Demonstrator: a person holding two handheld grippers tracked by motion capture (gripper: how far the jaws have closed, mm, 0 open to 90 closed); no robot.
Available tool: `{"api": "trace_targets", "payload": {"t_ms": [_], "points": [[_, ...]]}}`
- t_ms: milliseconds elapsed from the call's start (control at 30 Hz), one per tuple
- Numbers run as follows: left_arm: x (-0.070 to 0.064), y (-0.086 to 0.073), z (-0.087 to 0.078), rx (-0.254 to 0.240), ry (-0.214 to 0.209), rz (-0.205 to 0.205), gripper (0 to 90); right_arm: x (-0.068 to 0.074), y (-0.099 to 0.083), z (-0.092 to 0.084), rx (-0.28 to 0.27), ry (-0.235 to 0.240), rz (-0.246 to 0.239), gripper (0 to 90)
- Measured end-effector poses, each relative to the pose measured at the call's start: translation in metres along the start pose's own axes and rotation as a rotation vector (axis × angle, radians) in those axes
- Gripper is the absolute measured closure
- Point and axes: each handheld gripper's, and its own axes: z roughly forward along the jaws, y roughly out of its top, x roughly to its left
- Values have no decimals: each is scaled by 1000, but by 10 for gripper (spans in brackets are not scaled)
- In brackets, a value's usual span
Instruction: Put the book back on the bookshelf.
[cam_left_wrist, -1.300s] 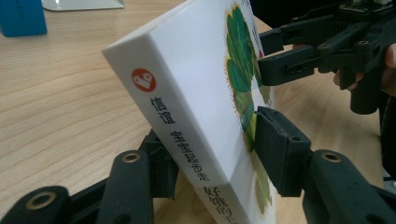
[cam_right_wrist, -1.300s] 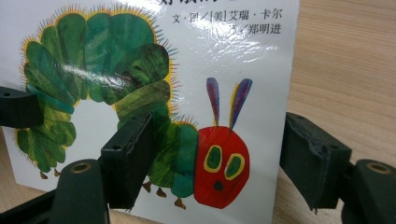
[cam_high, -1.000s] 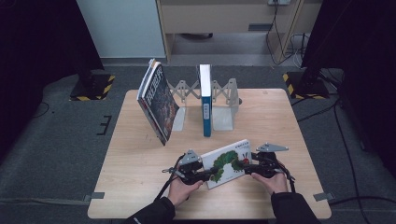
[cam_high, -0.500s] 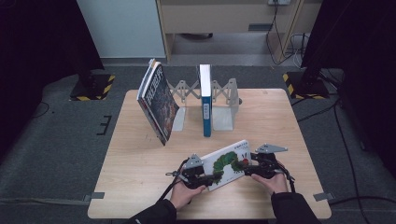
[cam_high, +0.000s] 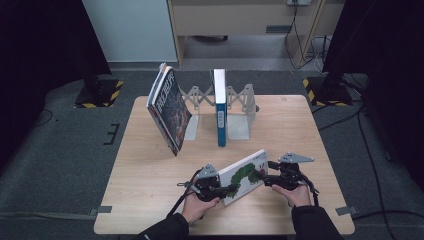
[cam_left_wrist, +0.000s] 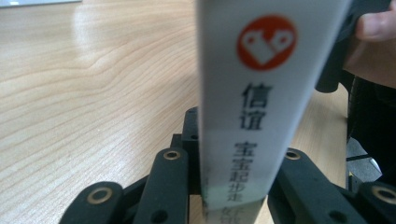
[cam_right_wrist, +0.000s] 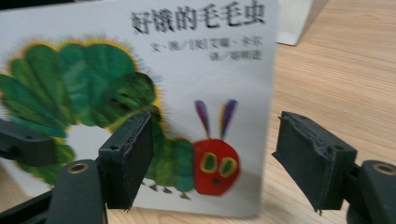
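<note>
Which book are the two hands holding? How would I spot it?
Find the wooden table and look at its near edge, away from the two books in the stand. The caterpillar book is white, with a green caterpillar with a red face.

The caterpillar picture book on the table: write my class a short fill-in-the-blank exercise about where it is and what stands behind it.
1. The caterpillar book has its spine between the jaws of the ____ gripper.
2. The caterpillar's face on the cover is coloured ____.
3. The right gripper has its jaws ____, one pad in front of the cover, one beyond its edge.
4. In the expanding book rack, the blue-spined book stands upright, while the dark-covered book ____.

Missing words: left; red; open; leans
</note>
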Motion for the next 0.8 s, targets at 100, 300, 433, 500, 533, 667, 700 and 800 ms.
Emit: {"api": "trace_targets", "payload": {"t_ms": [100,300,433,500,533,667,700,800], "points": [[1,3,-3,-7,-3,-25,742,-2,0,-1,-2,-19,4,239],[2,11,-12,-18,1,-69,744,-6,-1,-4,7,-52,12,221],[3,18,-19,-22,13,-84,745,-10,-1,-5,12,-69,11,218],[4,20,-22,-26,17,-91,745,-11,-2,-5,11,-78,18,216],[4,22,-24,-33,19,-97,745,-12,-2,-6,15,-84,16,215],[6,28,-33,-62,30,-102,745,-16,-3,-8,24,-119,39,205],[7,31,-35,-75,35,-99,745,-18,-4,-8,30,-128,42,199],[8,35,-42,-93,48,-94,746,-22,-7,-8,70,-174,34,177]]}}
